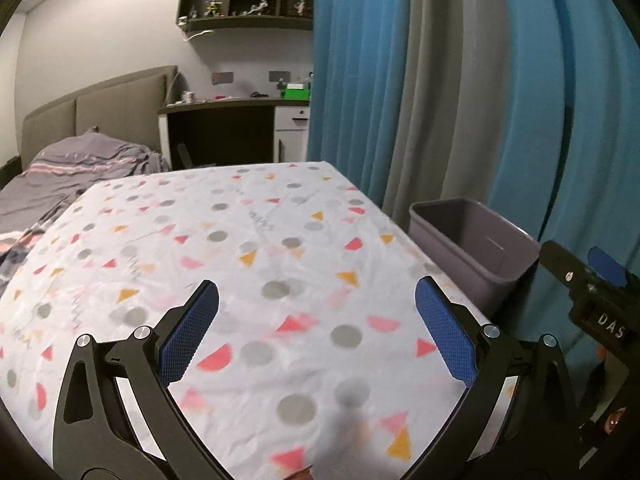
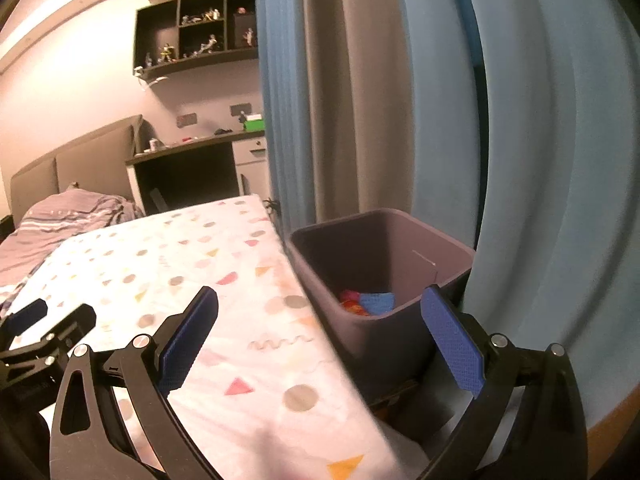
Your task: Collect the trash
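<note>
A grey plastic bin [image 1: 476,248] stands at the right side of the table, against the curtain. In the right wrist view the bin [image 2: 384,264] holds red and blue trash [image 2: 368,302] at its bottom. My left gripper [image 1: 316,308] hangs wide open over the patterned tablecloth [image 1: 240,240], nothing between its blue pads. My right gripper [image 2: 320,320] is wide open too, straddling the table's right edge and the bin's near wall, holding nothing. The right gripper [image 1: 592,280] shows at the right edge of the left wrist view; the left gripper [image 2: 44,328] shows at the left of the right wrist view.
A white tablecloth [image 2: 180,280] with coloured dots and triangles covers the table. Blue and grey curtains [image 1: 440,80] hang right behind the bin. A bed with a grey duvet [image 1: 72,168] lies beyond the table at left, a desk [image 1: 236,112] and wall shelf further back.
</note>
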Tool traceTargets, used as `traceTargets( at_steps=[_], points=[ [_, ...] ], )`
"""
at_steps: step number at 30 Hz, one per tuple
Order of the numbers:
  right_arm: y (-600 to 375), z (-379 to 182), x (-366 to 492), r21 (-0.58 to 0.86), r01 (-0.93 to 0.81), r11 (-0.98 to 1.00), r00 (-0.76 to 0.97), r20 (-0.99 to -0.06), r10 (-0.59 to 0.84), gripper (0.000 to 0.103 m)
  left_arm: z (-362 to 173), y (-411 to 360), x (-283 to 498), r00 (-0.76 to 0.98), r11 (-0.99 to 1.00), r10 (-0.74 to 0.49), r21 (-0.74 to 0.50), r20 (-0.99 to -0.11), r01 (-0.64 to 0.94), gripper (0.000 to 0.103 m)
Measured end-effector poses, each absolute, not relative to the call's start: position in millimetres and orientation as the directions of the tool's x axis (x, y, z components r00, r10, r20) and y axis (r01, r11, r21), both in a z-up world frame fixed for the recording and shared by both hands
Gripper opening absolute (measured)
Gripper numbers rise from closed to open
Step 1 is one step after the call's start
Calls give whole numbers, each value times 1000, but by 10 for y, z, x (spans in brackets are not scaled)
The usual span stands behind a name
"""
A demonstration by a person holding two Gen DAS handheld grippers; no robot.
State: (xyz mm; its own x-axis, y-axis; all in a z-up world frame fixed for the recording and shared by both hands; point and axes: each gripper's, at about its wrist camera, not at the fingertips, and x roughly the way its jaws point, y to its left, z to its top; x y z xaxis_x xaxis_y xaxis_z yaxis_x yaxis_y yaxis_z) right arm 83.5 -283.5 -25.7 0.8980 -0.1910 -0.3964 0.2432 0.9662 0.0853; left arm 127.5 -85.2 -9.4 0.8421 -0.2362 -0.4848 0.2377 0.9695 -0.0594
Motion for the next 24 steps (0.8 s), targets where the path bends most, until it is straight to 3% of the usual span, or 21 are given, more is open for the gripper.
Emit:
traceTargets(
  at_steps=[24],
  points=[
    [-2246,-11,377,54,184,981,931,-329,-157,97,123,-313,664,877,979,-203,-81,-436,186,97]
  ],
)
